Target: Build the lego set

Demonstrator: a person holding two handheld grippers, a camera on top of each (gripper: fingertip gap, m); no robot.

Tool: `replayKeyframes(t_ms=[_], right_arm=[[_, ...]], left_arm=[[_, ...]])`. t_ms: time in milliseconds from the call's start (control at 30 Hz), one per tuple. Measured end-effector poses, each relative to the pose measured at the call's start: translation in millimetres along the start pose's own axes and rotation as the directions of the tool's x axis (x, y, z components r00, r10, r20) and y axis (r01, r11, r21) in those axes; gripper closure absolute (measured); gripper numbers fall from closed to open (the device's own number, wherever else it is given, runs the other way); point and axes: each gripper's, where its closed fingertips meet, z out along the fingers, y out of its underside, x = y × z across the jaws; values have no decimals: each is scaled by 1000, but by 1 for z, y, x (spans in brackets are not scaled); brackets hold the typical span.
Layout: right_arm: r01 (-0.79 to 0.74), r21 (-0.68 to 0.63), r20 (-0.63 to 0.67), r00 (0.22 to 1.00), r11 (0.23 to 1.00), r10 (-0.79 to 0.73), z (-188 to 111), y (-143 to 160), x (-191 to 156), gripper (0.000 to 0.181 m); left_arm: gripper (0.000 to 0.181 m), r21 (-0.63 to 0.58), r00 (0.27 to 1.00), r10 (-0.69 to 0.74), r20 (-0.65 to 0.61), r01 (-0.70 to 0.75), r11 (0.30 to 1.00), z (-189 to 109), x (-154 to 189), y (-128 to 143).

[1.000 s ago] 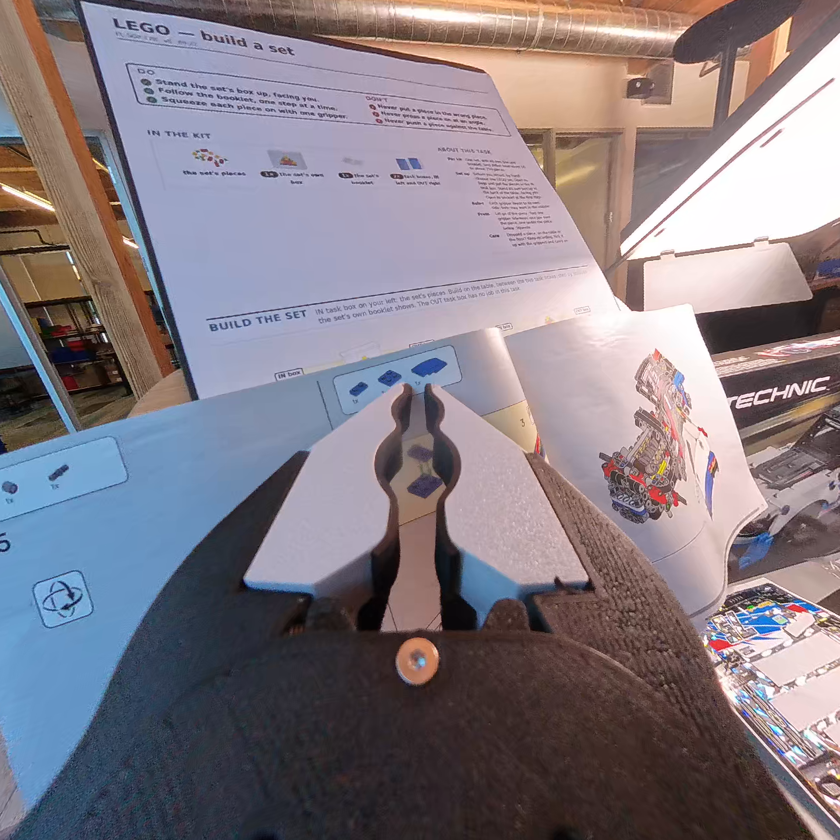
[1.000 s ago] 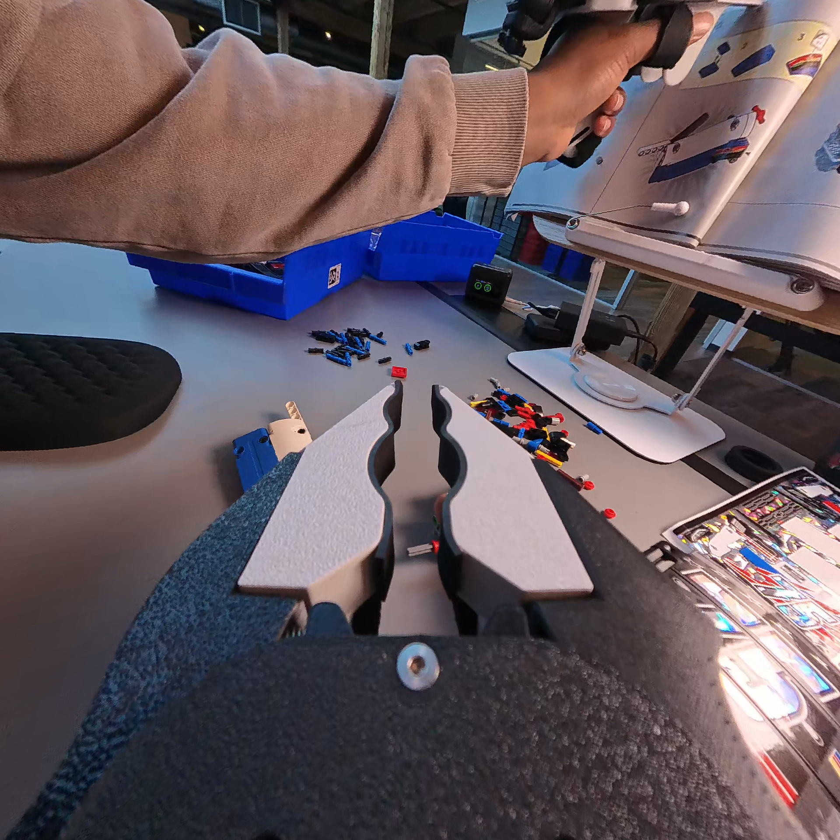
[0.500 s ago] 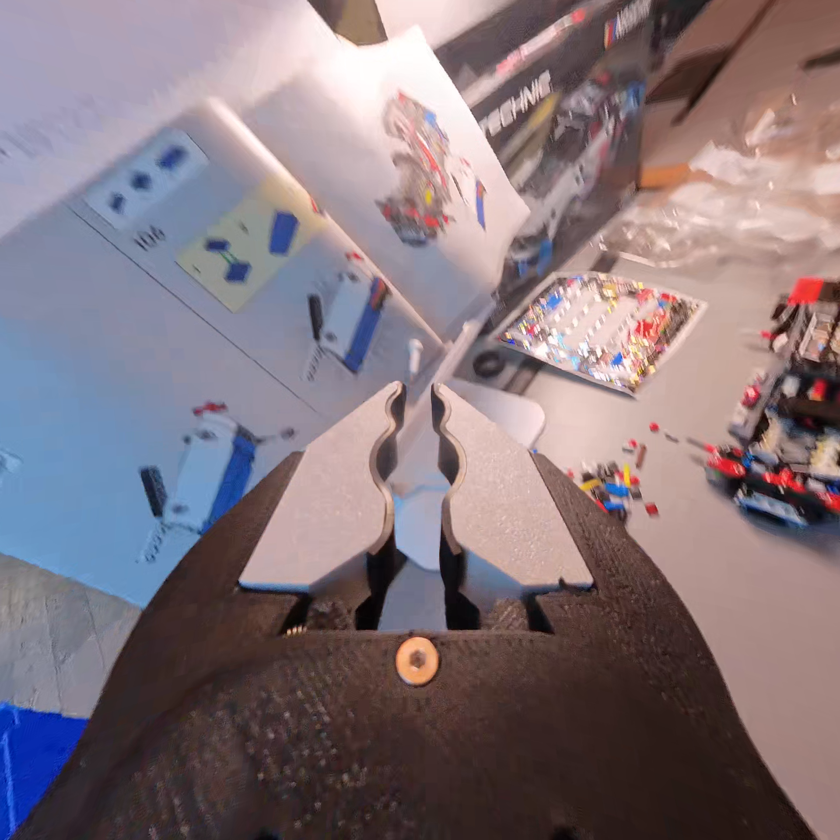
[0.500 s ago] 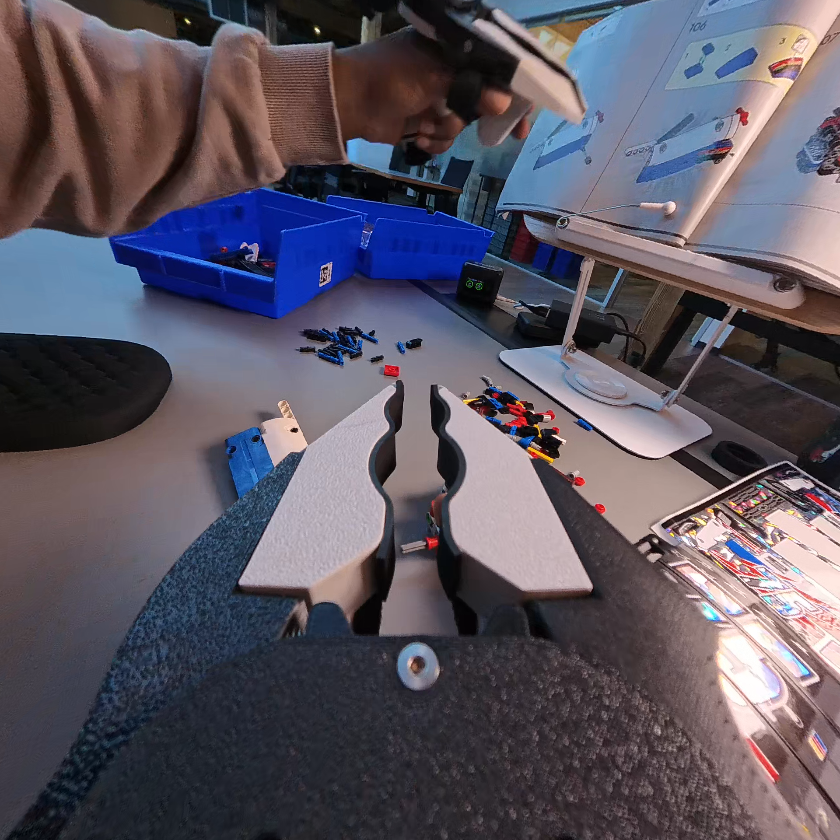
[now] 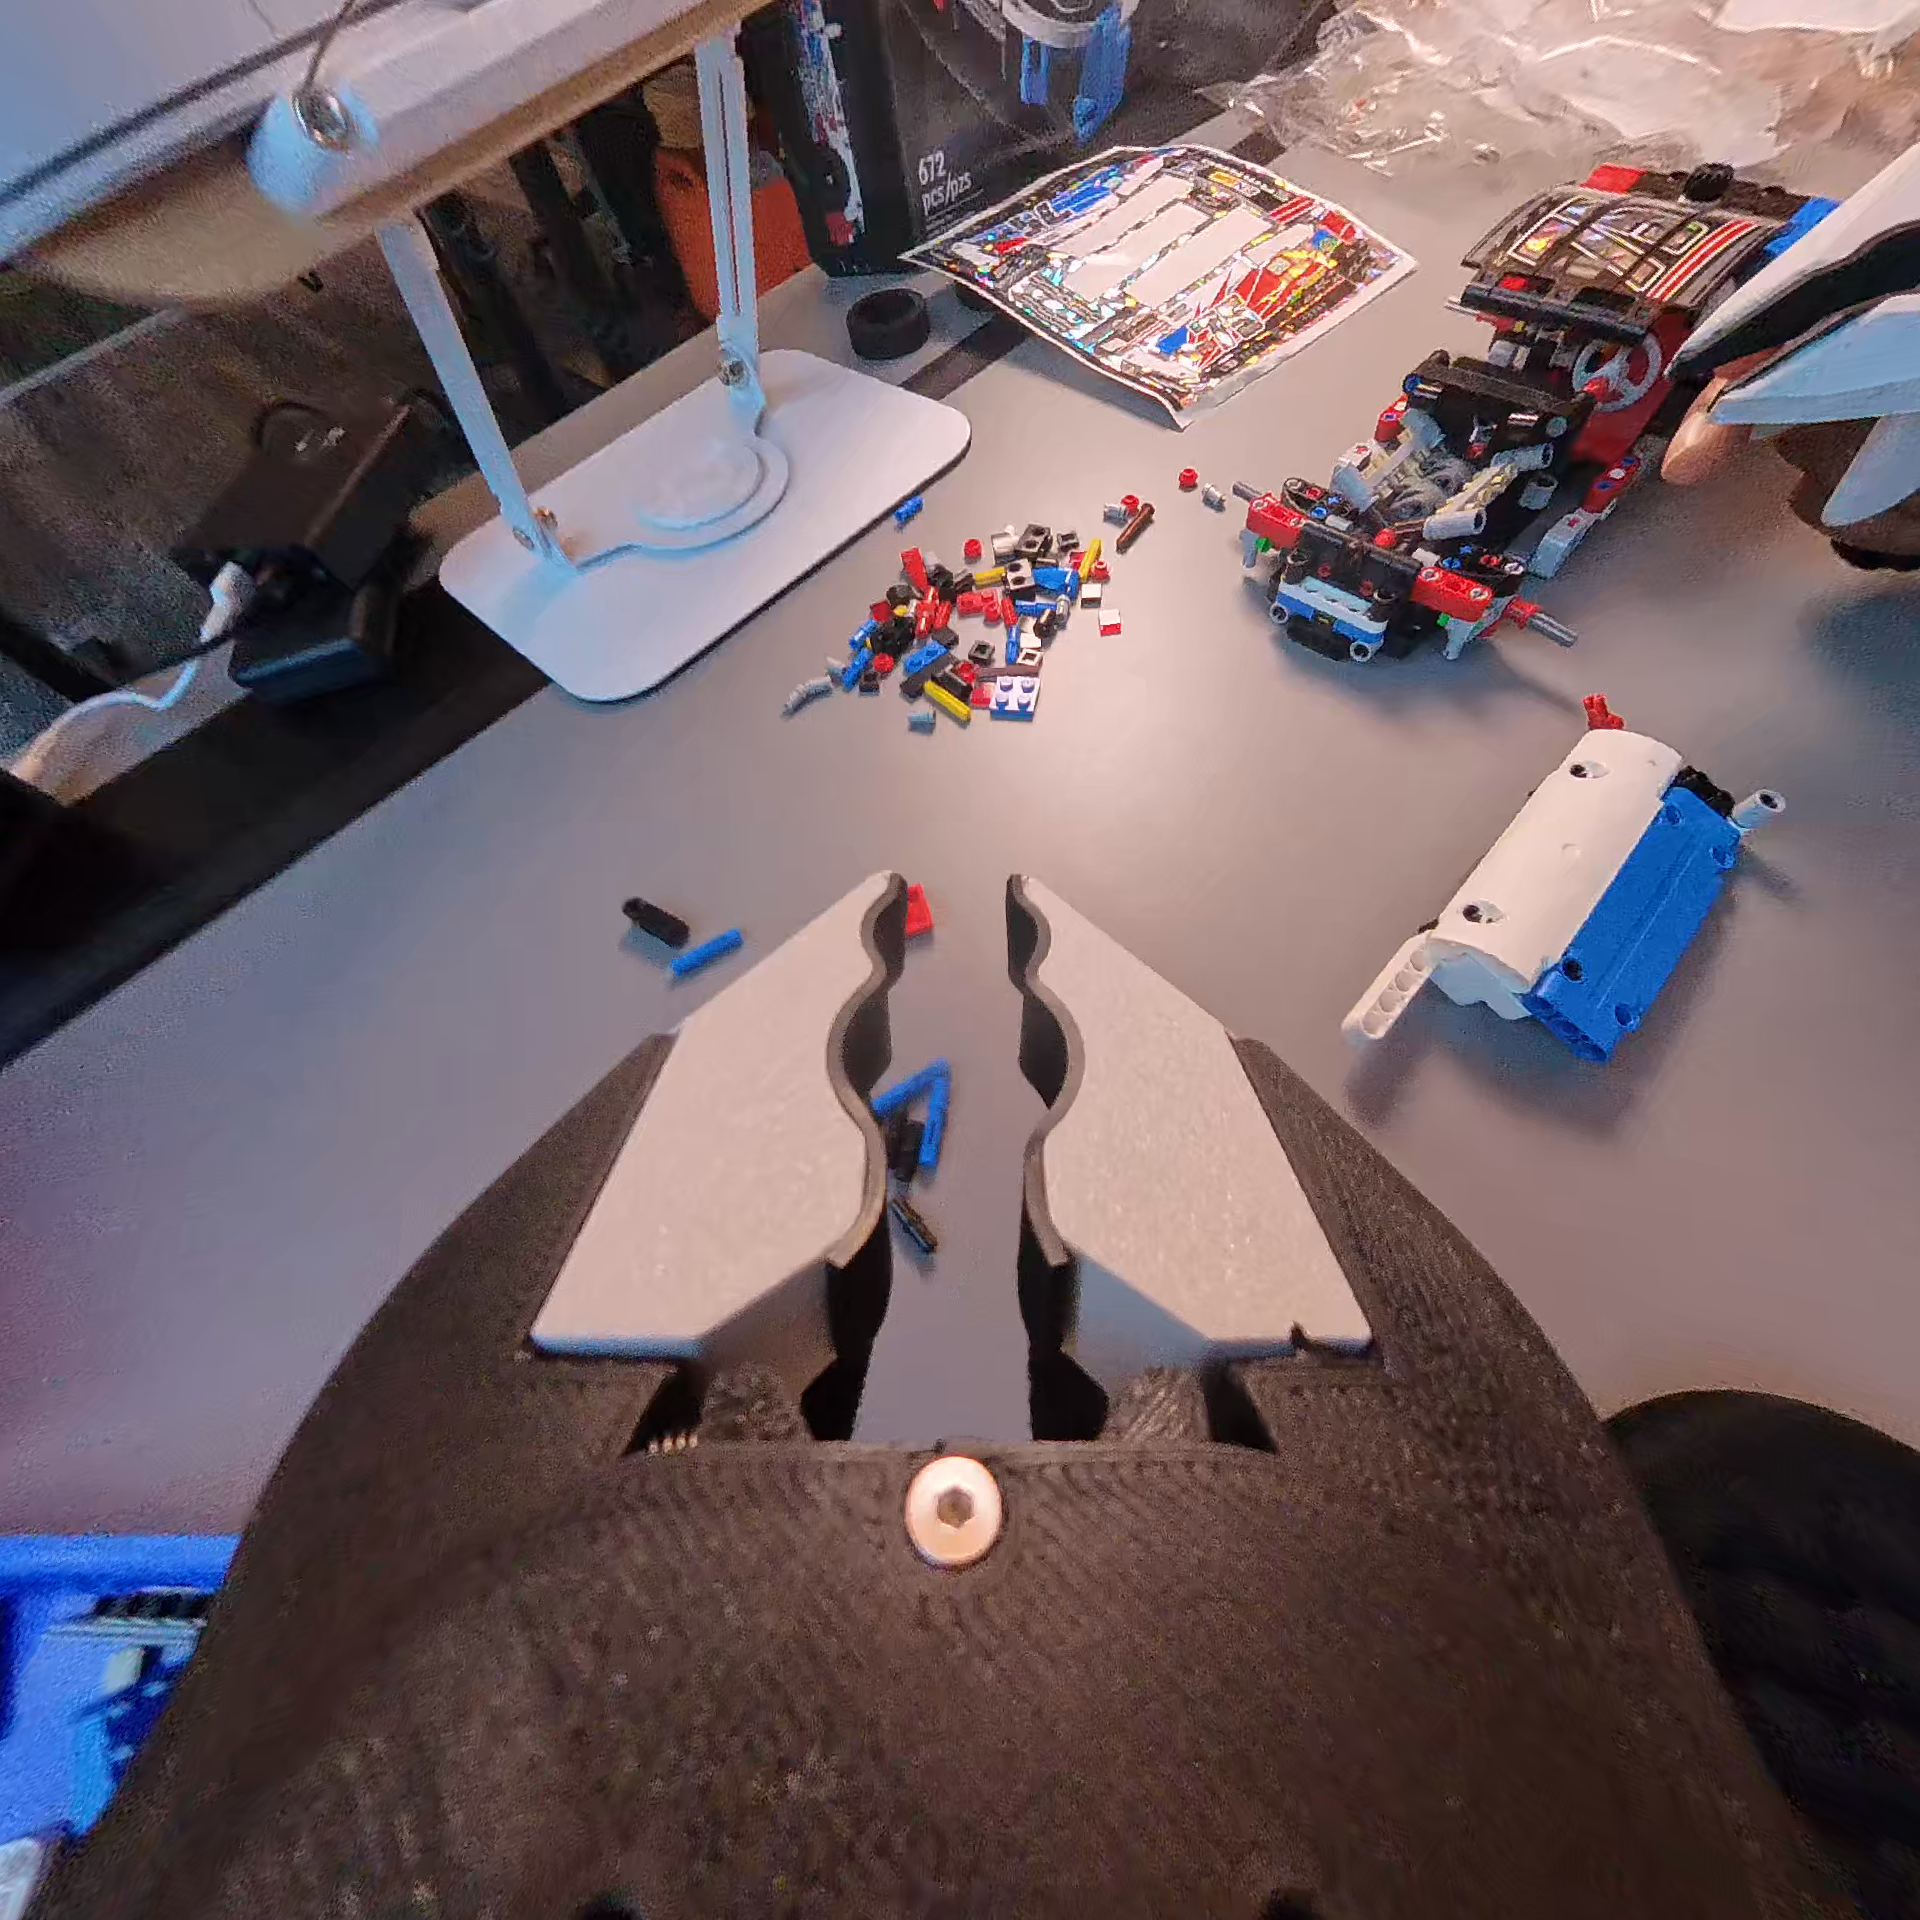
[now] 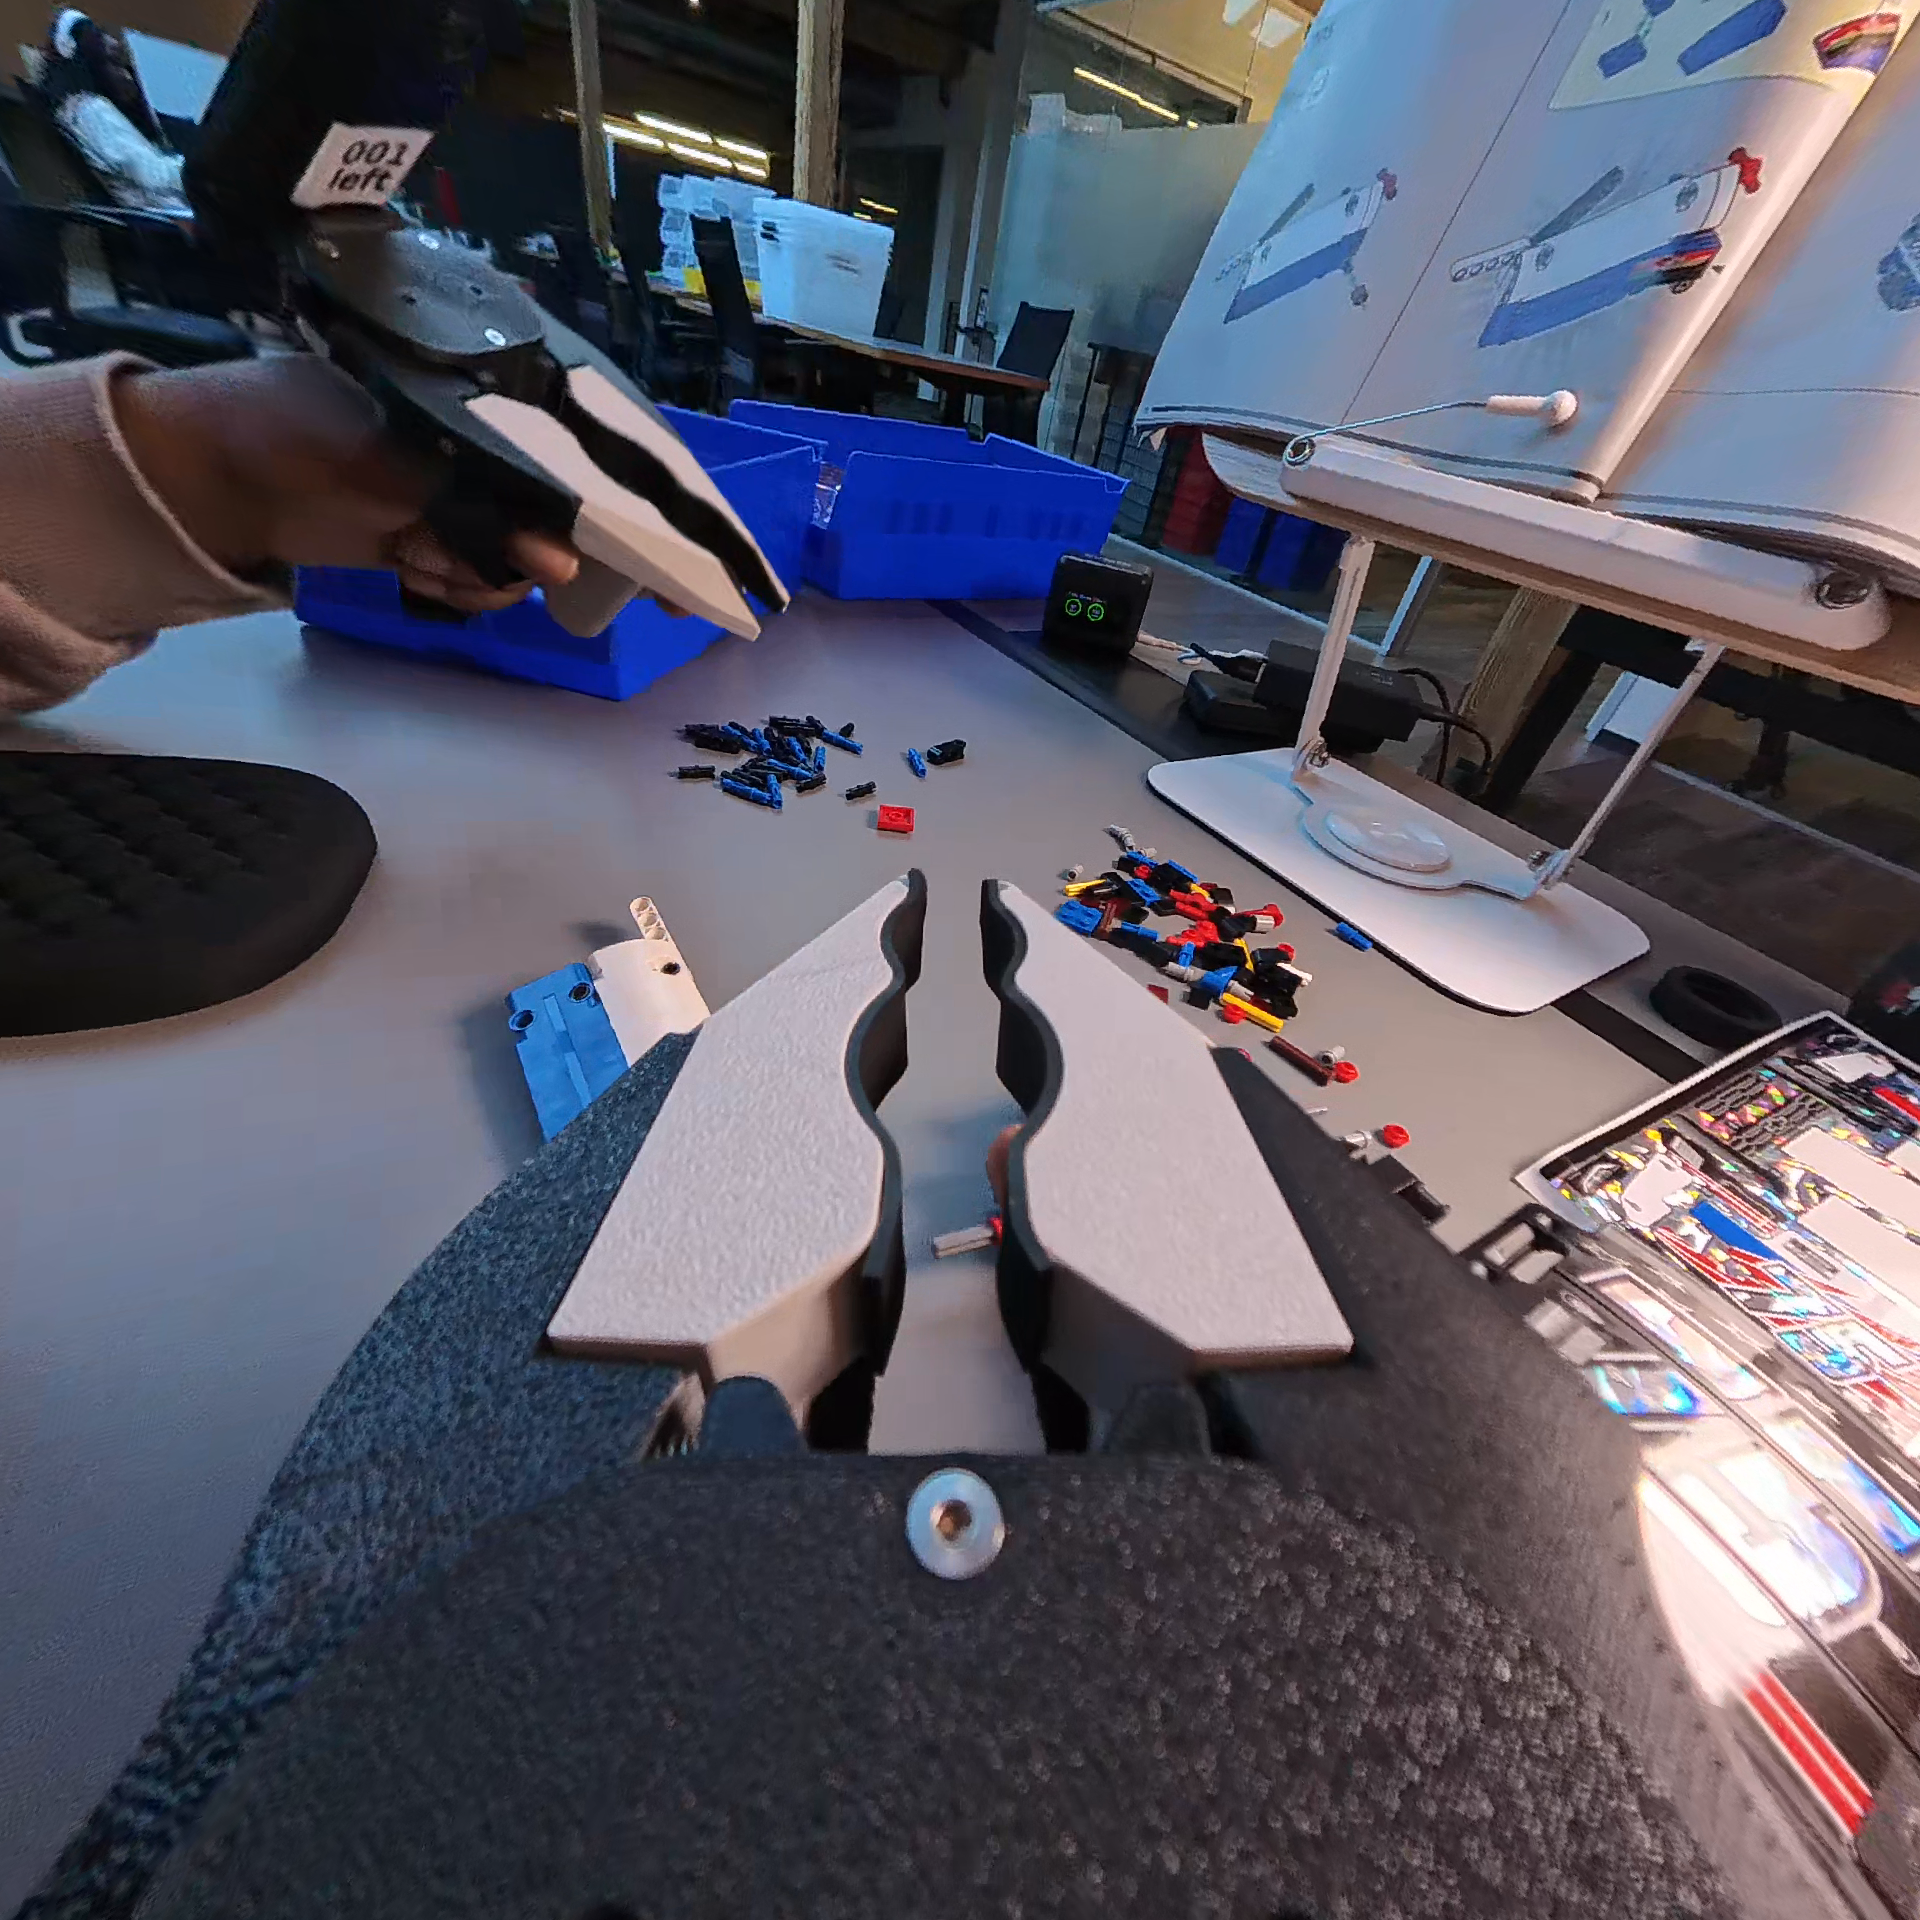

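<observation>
Left hand-held gripper (image 5: 951, 904) open and empty above the tabletop (image 5: 1195, 831), white-and-blue panel assembly (image 5: 1558, 914) lying off to its right with long axis running near-left to far-right, nearer the right hand-held gripper (image 6: 951, 894), slightly parted, empty.

A grey table (image 5: 1195, 831) carries a pile of small mixed bricks (image 5: 977, 613), a scatter of blue and black pins (image 6: 774, 753) and a white-and-blue panel assembly (image 5: 1558, 914). A partly built car (image 5: 1475, 457), a foil sticker sheet (image 5: 1164, 260) and the white stand base (image 5: 707, 520) also rest on it. A black pad (image 6: 156, 883) and blue bins (image 6: 935, 509) sit along its far side.
</observation>
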Motion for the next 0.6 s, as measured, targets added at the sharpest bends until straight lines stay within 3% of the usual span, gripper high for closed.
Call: replayKeyframes(t_ms=[133, 300, 600], right_arm=[[60, -6, -4, 998, 998, -60, 0, 0, -3, 173], [65, 16, -22, 998, 998, -64, -8, -6, 7, 172], [-9, 16, -35, 999, 1000, 10, -9, -4, 16, 164]], left_arm=[[161, 58, 994, -87, 73, 83, 995, 3, 5, 25], [157, 163, 988, -79, 129, 57, 985, 0, 11, 20], [148, 162, 989, -104, 104, 87, 983, 7, 13, 24]])
